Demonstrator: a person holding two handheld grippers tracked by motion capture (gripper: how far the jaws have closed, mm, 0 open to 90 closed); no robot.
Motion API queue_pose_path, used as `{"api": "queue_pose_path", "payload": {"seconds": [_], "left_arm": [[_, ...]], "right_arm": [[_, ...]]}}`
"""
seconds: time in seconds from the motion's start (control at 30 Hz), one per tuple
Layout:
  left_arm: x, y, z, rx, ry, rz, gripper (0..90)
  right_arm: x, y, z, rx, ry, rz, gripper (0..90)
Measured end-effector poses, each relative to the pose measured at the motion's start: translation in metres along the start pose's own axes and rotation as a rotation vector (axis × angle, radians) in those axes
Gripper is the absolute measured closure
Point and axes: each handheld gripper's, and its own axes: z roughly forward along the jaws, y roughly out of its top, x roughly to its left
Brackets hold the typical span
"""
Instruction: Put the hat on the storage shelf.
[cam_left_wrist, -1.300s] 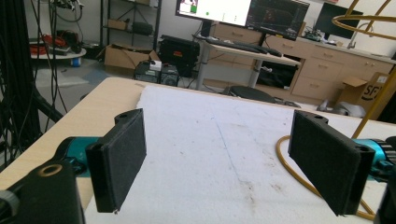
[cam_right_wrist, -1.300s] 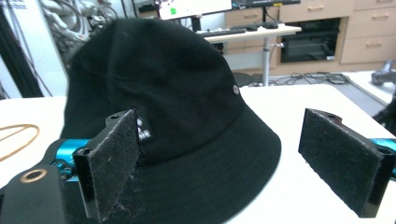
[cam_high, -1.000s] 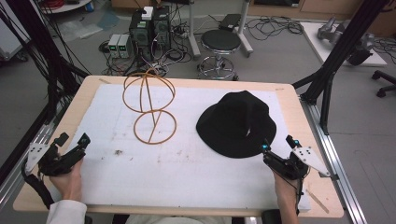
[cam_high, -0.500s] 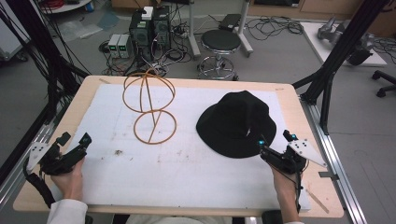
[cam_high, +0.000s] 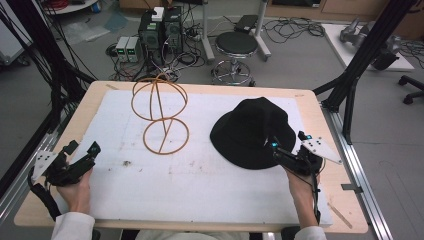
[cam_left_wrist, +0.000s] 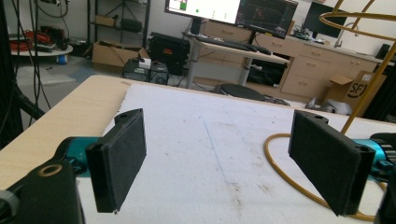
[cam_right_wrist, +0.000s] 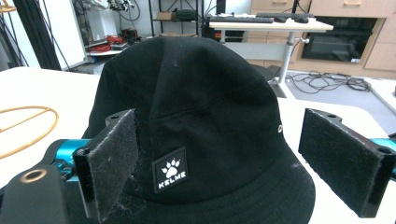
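So the black bucket hat (cam_high: 254, 131) is sitting crown up on the white foam mat (cam_high: 210, 185), over toward the right edge of the table (cam_high: 310, 102). The wire hat stand (cam_high: 161, 116) is standing toward the far left, well apart from it. The right gripper (cam_high: 274, 145) is hovering right at the near brim with its 2 jaws spread wide and nothing between them; its own view is looking straight at the crown and the little paw logo patch (cam_right_wrist: 171, 175). The left gripper (cam_high: 93, 149) is waiting near the near left corner, jaws also wide and empty.

My guess: the hat is light, soft fabric, so it's going to flop and fold if pinched by the crown. The brim edge looks like the best bite, since it's flatter and a bit stiffer. Nothing fragile here.
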Motion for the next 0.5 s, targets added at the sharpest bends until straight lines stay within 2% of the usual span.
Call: {"api": "queue_pose_path", "payload": {"seconds": [0.17, 0.33, 0.5], "left_arm": [[-0.002, 0.000, 0.004, 0.007, -0.022, 0.003, 19.5], [-0.003, -0.001, 0.005, 0.011, -0.029, 0.005, 19.7], [-0.004, -0.001, 0.007, 0.014, -0.036, 0.005, 19.7]], "right_arm": [[0.003, 0.003, 0.007, 0.003, 0.001, 0.019, 11.9], [0.005, 0.006, 0.013, 0.013, -0.015, 0.021, 12.0], [0.005, 0.009, 0.022, 0.030, -0.026, 0.047, 12.0]]}}
